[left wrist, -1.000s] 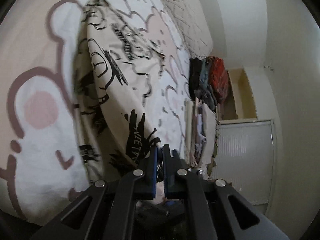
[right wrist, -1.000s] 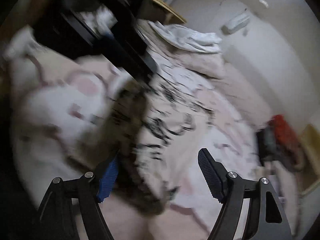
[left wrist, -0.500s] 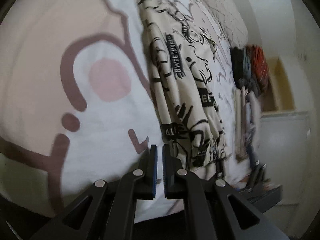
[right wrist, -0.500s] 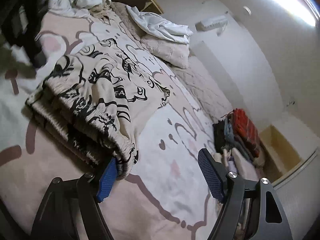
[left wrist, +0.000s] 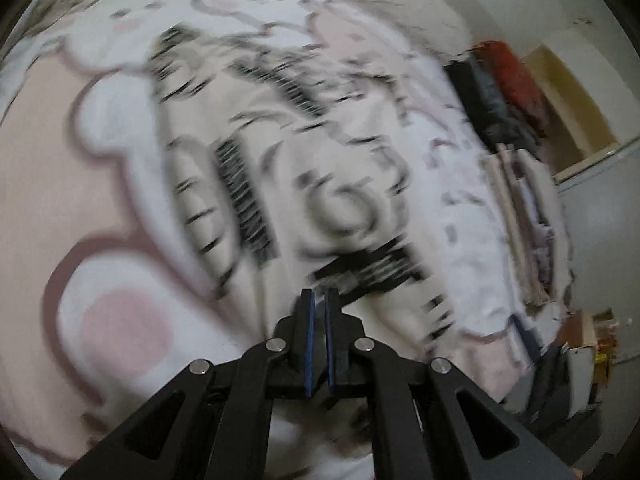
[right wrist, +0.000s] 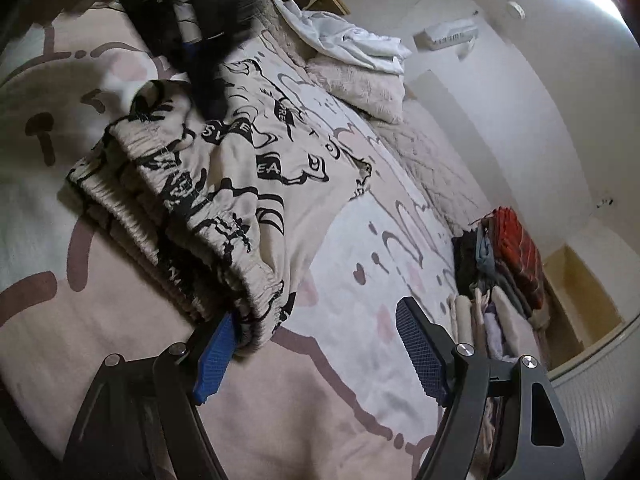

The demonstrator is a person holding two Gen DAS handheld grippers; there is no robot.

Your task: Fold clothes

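Note:
A cream garment with black graphic print (right wrist: pixel 256 168) lies folded on the bed, its elastic edge bunched at the near end. My right gripper (right wrist: pixel 316 316) is open low over the sheet. Its left blue pad (right wrist: pixel 216 352) sits against the garment's elastic corner, and its right pad (right wrist: pixel 416 344) is over bare sheet. The left wrist view is blurred: the garment (left wrist: pixel 320 184) fills the middle. My left gripper (left wrist: pixel 319 296) is shut just above it, with nothing visible between the pads. In the right wrist view a dark shape, likely the left gripper (right wrist: pixel 208 88), reaches down onto the garment's far end.
The bed sheet (right wrist: pixel 360 380) is pink and white with cartoon outlines. Folded clothes are stacked at the bed's right edge (right wrist: pixel 500 264) (left wrist: pixel 504 92). A fluffy pillow (right wrist: pixel 360 84) and a crumpled white cloth (right wrist: pixel 348 40) lie at the head. White walls stand beyond.
The left gripper has swung from beside the garment to over it, still shut. The right gripper stays open at the garment's near corner, and that view has steadied.

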